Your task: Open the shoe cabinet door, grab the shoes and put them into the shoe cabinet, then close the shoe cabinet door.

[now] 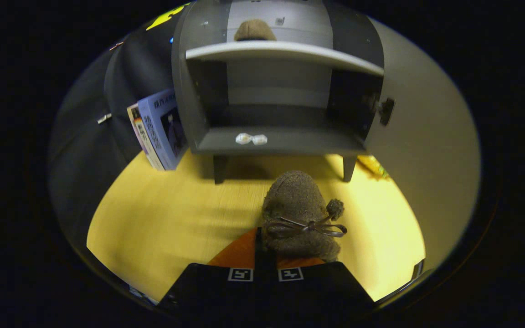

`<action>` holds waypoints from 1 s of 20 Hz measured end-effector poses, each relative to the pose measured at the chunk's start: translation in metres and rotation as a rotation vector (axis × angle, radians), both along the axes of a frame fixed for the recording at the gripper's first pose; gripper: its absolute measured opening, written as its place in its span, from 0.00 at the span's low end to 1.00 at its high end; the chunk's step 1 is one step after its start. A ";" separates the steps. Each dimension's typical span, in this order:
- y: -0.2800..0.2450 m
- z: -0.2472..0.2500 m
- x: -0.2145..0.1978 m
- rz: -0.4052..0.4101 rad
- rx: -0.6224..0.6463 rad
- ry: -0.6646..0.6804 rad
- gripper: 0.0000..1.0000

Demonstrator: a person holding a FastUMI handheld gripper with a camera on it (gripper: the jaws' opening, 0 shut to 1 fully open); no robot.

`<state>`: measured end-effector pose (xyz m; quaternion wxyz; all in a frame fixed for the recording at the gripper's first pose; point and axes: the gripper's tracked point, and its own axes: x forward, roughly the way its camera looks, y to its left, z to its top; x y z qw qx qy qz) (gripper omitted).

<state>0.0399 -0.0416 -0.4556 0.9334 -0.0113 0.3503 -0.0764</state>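
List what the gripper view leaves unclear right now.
- Fingers: the brown fuzzy shoe covers their tips, so their grip cannot be judged.
- Second shoe on the upper shelf: the shelf edge hides its lower part.
- Small white items on the cabinet floor: too small to identify.

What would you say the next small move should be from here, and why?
Probably carry the brown shoe forward and up toward the lower shelf of the shoe cabinet. The gripper appears shut on it, the door already stands open to the right, and another shoe sits on the upper shelf. Aim beside the small white wrapped items.
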 end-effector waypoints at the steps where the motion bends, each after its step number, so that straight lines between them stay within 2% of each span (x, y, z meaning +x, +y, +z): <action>1: -0.003 0.022 0.009 -0.003 -0.004 -0.041 0.05; 7: -0.012 0.161 0.058 0.015 -0.039 -0.277 0.05; 10: -0.013 0.211 0.076 0.029 -0.040 -0.359 0.05; 17: -0.029 0.277 0.135 0.046 -0.094 -0.439 0.05; 20: -0.037 0.288 0.165 0.054 -0.132 -0.445 0.05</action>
